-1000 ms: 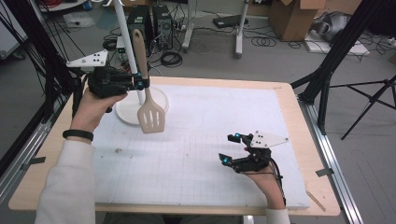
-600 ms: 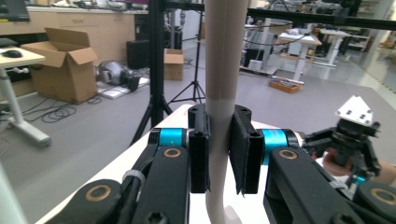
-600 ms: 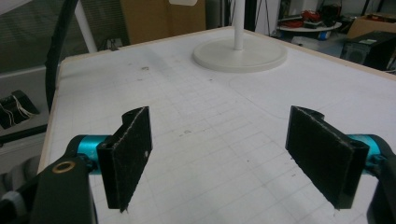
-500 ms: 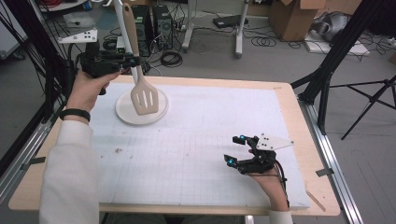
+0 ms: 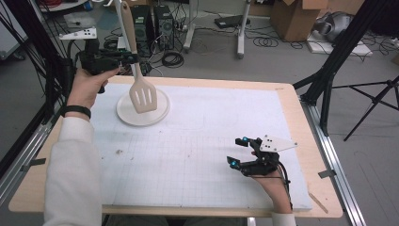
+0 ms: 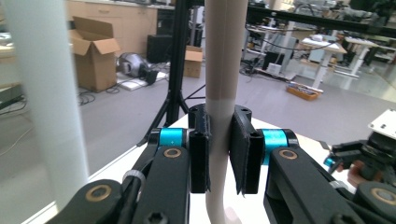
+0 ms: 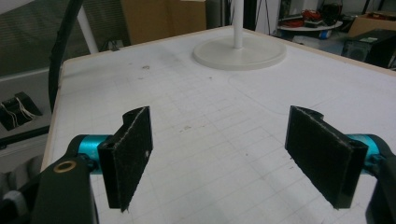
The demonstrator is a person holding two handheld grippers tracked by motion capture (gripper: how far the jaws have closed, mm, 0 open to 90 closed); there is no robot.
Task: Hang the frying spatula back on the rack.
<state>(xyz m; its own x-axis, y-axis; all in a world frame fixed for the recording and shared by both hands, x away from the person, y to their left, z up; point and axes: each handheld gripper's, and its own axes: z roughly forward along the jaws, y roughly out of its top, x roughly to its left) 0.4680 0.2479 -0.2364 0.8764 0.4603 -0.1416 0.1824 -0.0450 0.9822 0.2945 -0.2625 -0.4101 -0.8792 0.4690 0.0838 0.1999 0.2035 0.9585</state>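
Cables, boxes and black stands crowd the floor behind a wooden table (image 5: 301,101) with a white grid mat (image 5: 197,155) on top. At about 10 o'clock on the mat sits a round white base (image 5: 157,113) with a thin white pole (image 7: 237,23) going up from its middle.

Up in the air, the left gripper (image 5: 129,59) is clamped tight on the handle of a pale slotted spatula (image 5: 142,96). Seen from the left gripper view, both black pads squeeze the handle (image 6: 219,116) from each side, and it stands almost straight up. The flat end hangs over the white base and looks just above it, though I cannot tell if it touches.

Down at about 4 o'clock on the mat, the right gripper (image 5: 240,151) waits low. Its jaws are spread wide, with nothing between them.

It looks like the spatula is being moved to the stand. To do this well, the left hand should keep squeezing, because the handle is smooth and could slip down. It should go slowly and keep the spatula straight, so the flat end does not swing and knock the pole. The right hand can stay low, well away.
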